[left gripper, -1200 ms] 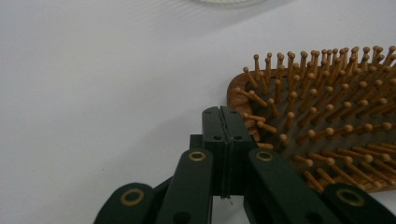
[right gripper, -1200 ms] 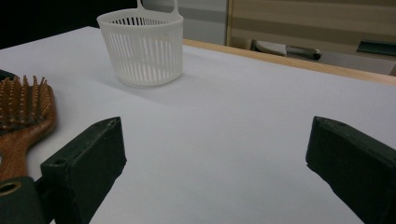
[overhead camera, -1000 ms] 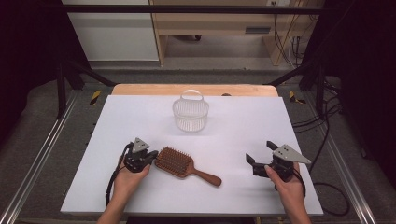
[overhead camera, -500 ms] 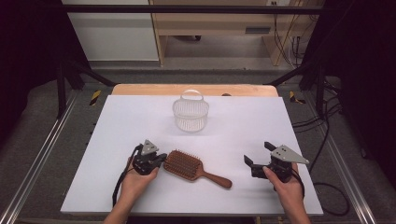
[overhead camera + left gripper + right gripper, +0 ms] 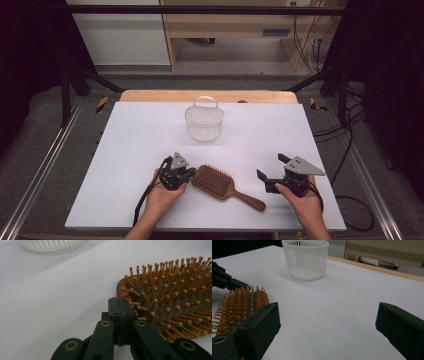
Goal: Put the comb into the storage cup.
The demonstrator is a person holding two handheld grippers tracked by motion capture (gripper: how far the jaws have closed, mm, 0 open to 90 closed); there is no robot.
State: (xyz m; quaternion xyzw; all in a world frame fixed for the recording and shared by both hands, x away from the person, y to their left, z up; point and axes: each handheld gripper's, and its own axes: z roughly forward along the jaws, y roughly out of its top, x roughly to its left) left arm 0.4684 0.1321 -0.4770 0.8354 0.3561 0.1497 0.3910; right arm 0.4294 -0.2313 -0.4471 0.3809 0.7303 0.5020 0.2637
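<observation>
Lying bristles-up on the white surface (image 5: 125,150), near its front edge: a wooden paddle hairbrush (image 5: 220,183), head toward the left claw (image 5: 186,174), handle slanting away toward the front right. Pressing against the rounded end of the brush head: the left claw, jaws shut flat together with nothing between them, tips touching the wooden rim just beside the outermost bristles, as seen along the left gripper view (image 5: 119,305). Resting on the surface behind it: the left hand (image 5: 162,197), wrapped around the gripper body, cable trailing back toward the front edge. Waiting well apart from the brush handle on the other side: the right claw (image 5: 272,170), jaws standing wide apart and gripping nothing, held in the right hand (image 5: 300,200) just above the surface. Showing in the right gripper view: the brush head (image 5: 239,305) behind one jaw, bare surface between the two jaws. Standing upright farther back, near the middle of the surface and well apart from brush and both claws: a white slatted plastic basket (image 5: 204,120) with a thin handle arching over it.
</observation>
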